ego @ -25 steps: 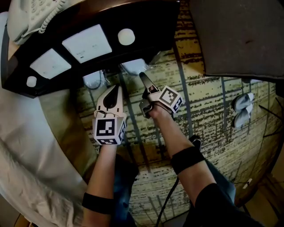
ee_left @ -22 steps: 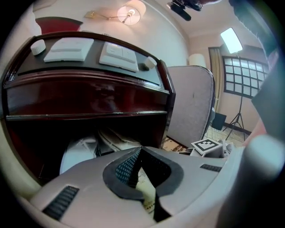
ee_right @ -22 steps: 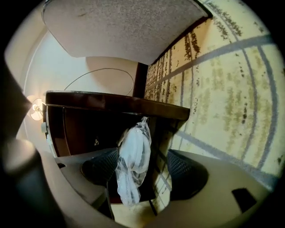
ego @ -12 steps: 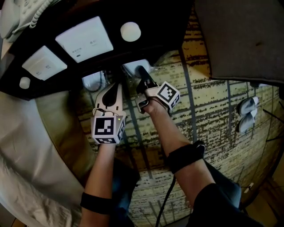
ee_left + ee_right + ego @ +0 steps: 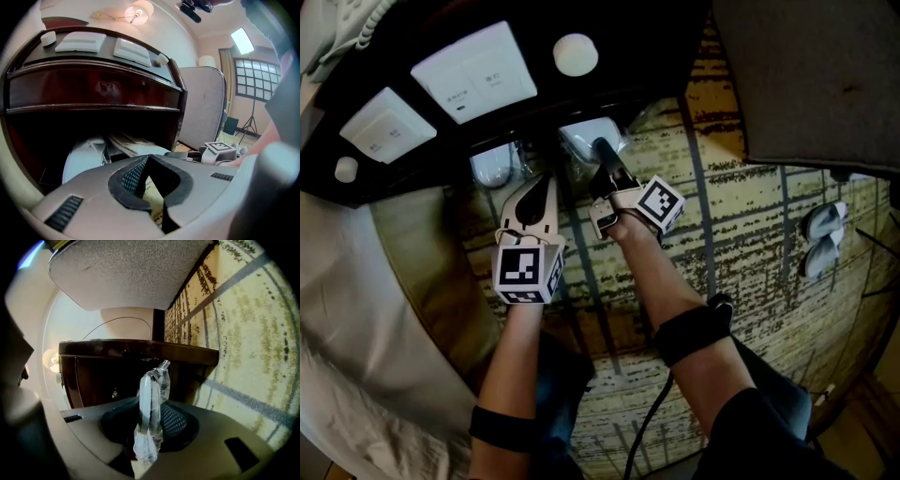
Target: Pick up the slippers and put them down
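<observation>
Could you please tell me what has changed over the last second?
The right gripper reached forward to the wrapped slipper in the nightstand compartment; its jaws are closing on it. The left gripper stayed shut and empty; the other wrapped slipper lies untouched.

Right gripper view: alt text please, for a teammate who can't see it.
The right gripper is closing its jaws on a plastic-wrapped slipper that stands between them. Behind is a dark wooden nightstand, with patterned carpet at right.
</observation>
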